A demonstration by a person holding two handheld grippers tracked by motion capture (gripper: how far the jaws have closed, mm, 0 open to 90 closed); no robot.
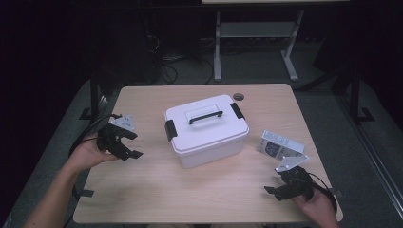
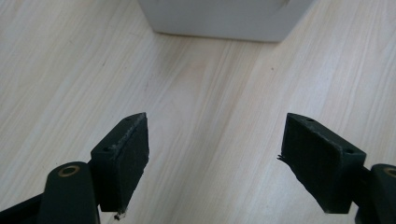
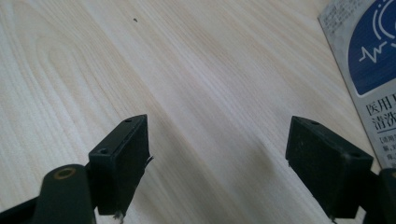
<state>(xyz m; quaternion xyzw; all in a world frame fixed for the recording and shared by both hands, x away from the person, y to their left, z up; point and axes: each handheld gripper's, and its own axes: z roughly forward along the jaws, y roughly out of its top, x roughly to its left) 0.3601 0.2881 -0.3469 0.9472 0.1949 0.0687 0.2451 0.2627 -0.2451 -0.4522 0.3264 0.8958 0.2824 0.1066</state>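
A white plastic storage box with a black handle and black side latches sits lidded in the middle of the wooden table. A small grey-and-blue carton lies to its right. My left gripper hovers at the table's left, open and empty, pointing toward the box; the box's lower wall lies beyond its tips. My right gripper is near the front right edge, open and empty, with its tips over bare wood and the carton at the right.
A round cable hole marks the table's far edge. Beyond the table stands a white desk frame on dark floor with cables. Bare wood lies in front of the box between my two hands.
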